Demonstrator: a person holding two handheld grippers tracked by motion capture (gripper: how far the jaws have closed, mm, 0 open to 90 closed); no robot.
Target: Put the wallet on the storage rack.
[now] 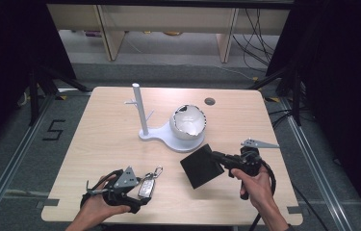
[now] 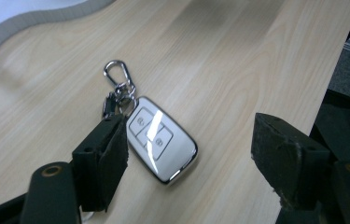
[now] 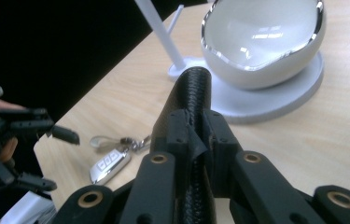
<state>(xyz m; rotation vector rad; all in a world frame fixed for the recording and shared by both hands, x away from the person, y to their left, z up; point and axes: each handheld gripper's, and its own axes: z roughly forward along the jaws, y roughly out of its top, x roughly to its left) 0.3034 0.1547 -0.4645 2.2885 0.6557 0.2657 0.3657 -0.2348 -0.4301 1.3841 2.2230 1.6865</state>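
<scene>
While my right gripper (image 1: pixel 211 154) clamps the thin, stiff black wallet (image 1: pixel 201 166) near the egg-shaped dish (image 1: pixel 188 122), my left fingers (image 2: pixel 101 161) gape over the slick key fob (image 2: pixel 161 144); I'd pinch its long edges.

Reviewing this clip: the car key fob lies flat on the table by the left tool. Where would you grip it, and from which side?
Grip the key fob across its two long edges at mid-body, coming straight down from above. It lies flat, buttons up, so only its narrow sides offer faces for the pads. The open left tool stands wide enough; keep off the ring and clip, which would swing.
</scene>
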